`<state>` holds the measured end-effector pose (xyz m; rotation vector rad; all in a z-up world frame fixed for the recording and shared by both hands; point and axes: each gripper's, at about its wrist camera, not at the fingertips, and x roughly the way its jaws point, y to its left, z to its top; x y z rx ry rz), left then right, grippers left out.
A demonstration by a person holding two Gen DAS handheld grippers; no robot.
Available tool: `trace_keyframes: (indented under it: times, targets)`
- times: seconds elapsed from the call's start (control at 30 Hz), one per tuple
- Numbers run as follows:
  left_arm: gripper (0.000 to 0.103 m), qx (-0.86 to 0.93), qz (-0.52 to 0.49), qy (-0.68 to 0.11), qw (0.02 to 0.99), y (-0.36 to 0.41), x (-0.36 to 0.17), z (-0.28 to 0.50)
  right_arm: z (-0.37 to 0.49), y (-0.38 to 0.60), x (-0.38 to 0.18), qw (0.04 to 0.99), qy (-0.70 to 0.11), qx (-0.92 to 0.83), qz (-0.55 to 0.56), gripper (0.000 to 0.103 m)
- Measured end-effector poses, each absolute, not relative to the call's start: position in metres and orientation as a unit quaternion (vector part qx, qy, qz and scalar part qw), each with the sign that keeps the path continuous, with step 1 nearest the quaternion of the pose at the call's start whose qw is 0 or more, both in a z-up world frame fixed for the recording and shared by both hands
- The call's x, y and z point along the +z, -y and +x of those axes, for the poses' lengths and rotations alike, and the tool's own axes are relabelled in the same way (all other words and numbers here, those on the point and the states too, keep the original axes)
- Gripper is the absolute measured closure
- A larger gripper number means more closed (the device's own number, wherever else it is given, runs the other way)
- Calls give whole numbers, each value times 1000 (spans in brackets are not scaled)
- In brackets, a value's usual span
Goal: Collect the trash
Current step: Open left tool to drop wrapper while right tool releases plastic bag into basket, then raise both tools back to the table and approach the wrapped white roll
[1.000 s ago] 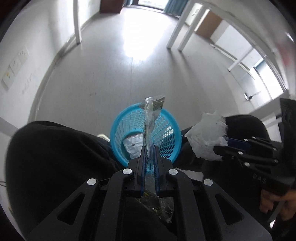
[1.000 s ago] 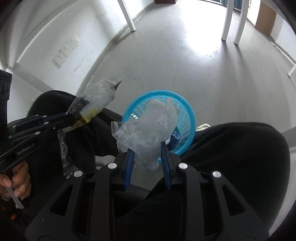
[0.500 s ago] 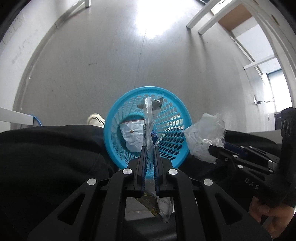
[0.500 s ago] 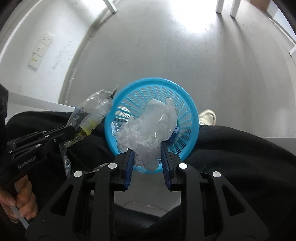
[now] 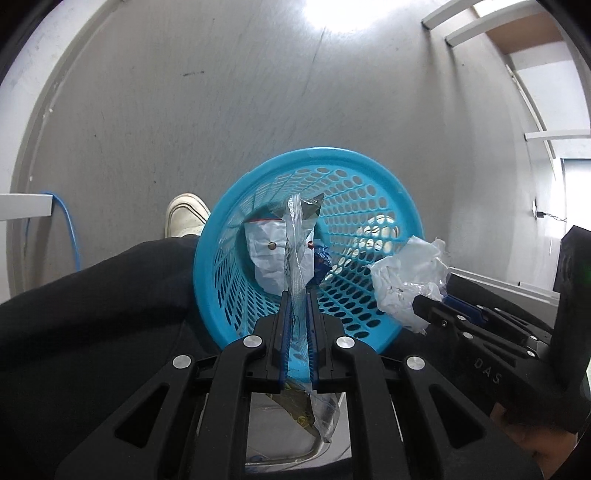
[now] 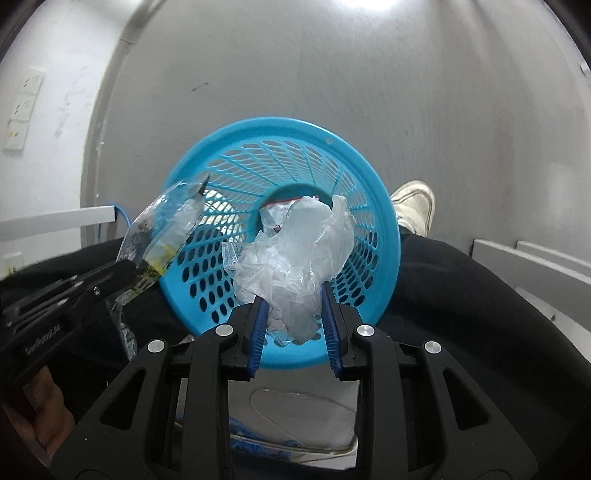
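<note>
A blue perforated basket (image 5: 373,173) stands on the floor between a person's legs, also in the right wrist view (image 6: 354,147). It holds a white bag (image 5: 264,258) and other scraps. My left gripper (image 5: 296,295) is shut on a thin clear wrapper (image 5: 295,236) held upright over the basket's mouth; the wrapper also shows in the right wrist view (image 6: 166,225). My right gripper (image 6: 293,291) is shut on a crumpled clear plastic bag (image 6: 295,258) above the basket; the bag also shows at the basket's right rim in the left wrist view (image 5: 406,277).
Black-trousered legs (image 5: 92,314) flank the basket, with a white shoe (image 5: 184,218) on the grey floor. A blue cable (image 5: 70,229) runs at the left wall. Wall sockets (image 6: 22,110) sit at left. White table legs (image 5: 472,22) stand far off.
Both grippers have tilted down and moved closer over the basket, which now fills more of each view. Each still holds its piece of plastic.
</note>
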<state>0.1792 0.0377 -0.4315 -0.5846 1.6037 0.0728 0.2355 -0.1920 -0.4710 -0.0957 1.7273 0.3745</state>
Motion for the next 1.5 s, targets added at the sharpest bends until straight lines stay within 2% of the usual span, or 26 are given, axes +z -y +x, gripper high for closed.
trace_keyframes:
  times: [0.2,0.3,0.33,0.37,0.4,0.43,0.53,0.77,1.03,1.5]
  targets:
    - [96,33,-254,-720,645,-33,-443,189,243,191,-496,622,-767,149,-45,75]
    - [92,25,-259,-720,644,-31,-445,193,246,187,-504,620,-769,146,-45,71]
    - [88,23,-257,-718,647,-30,-444,194,247,187,-505,621,-769,144,-43,69]
    - [72,23,-254,-716,650,-32,-444,196,248,187,-506,623,-768,141,-42,66]
    - [58,29,-250,-713,655,-33,-443,197,249,187,-507,624,-768,138,-40,59]
    - [45,38,-248,-707,662,-37,-439,197,249,188,-507,625,-768,136,-40,56]
    - [47,44,-261,-699,664,-43,-435,197,249,188,-508,626,-767,135,-40,48]
    - [49,45,-271,-684,675,-49,-419,192,245,191,-494,633,-760,142,-39,48]
    - [49,61,-276,-666,690,-52,-396,167,224,194,-444,673,-720,164,-50,45]
    - [49,78,-208,-583,782,-35,-310,116,171,202,-362,735,-639,215,-71,35]
